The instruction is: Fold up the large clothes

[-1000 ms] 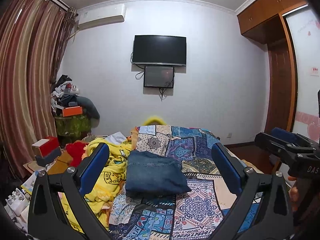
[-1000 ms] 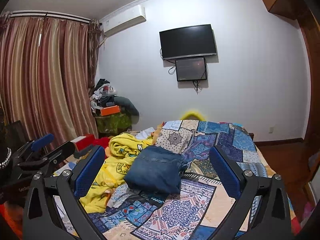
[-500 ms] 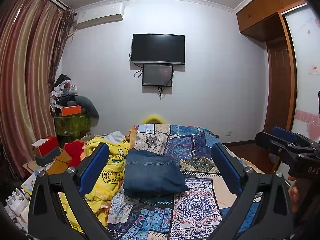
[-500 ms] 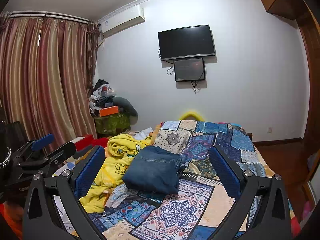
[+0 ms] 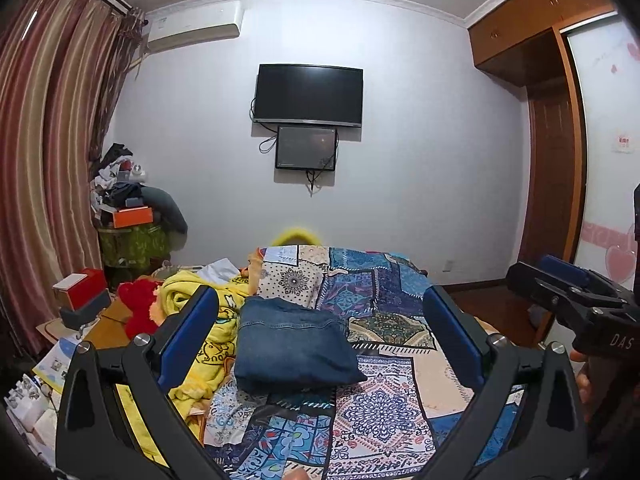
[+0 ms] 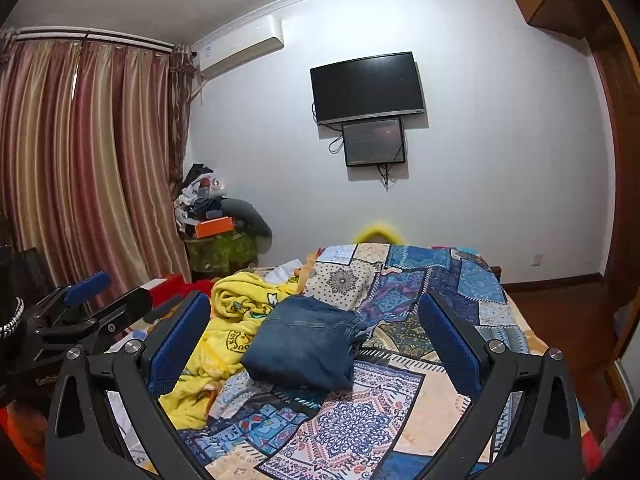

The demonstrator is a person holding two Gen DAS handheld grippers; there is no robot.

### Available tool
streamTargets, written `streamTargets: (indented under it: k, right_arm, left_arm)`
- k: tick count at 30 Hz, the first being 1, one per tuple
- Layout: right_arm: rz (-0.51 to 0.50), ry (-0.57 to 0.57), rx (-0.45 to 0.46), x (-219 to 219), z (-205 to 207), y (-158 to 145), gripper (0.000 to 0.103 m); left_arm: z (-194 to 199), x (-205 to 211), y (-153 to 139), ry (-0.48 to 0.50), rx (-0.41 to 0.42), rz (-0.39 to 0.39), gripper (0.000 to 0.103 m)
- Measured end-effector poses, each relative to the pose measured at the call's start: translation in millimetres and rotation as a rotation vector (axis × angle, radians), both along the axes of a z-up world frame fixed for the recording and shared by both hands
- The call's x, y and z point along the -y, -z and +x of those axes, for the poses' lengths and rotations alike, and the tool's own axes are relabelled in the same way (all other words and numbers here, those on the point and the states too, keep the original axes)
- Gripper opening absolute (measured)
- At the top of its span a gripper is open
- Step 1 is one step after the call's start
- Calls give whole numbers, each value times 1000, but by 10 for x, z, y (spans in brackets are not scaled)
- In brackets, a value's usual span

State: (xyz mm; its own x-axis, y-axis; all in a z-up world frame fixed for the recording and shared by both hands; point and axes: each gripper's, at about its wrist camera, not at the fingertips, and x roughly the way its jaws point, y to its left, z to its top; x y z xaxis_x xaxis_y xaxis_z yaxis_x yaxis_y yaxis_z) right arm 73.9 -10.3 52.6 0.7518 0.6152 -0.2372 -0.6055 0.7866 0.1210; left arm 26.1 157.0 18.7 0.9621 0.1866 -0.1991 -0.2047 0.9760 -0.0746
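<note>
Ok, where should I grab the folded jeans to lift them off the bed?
Probably the near edge of the jeans, coming in low from the front. It is a thick, straight stack of layers raised above the quilt, so a gripper can pinch all of them; the yellow blanket crowds the left side.

A patchwork bedspread (image 5: 360, 280) in blue and cream is shown covering the bed. A crumpled yellow blanket (image 5: 208, 320) is seen on its left side, with a red plush toy (image 5: 138, 304) just beside it. On the far wall a dark television (image 5: 309, 95) is mounted, and a smaller screen (image 5: 306, 148) is fixed directly below it. An air conditioner (image 5: 192, 32) is placed near the striped curtains (image 5: 44, 160). An orange box (image 5: 132, 216) is set on a cluttered pile in the corner.
</note>
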Motion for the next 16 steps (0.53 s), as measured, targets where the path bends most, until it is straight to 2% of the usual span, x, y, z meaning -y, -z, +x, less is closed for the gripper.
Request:
streamTargets:
  k: [16]
  right_arm:
    - [10, 11, -18, 25, 45, 51, 103]
  left_arm:
    - [55, 43, 70, 27, -23, -9, 102]
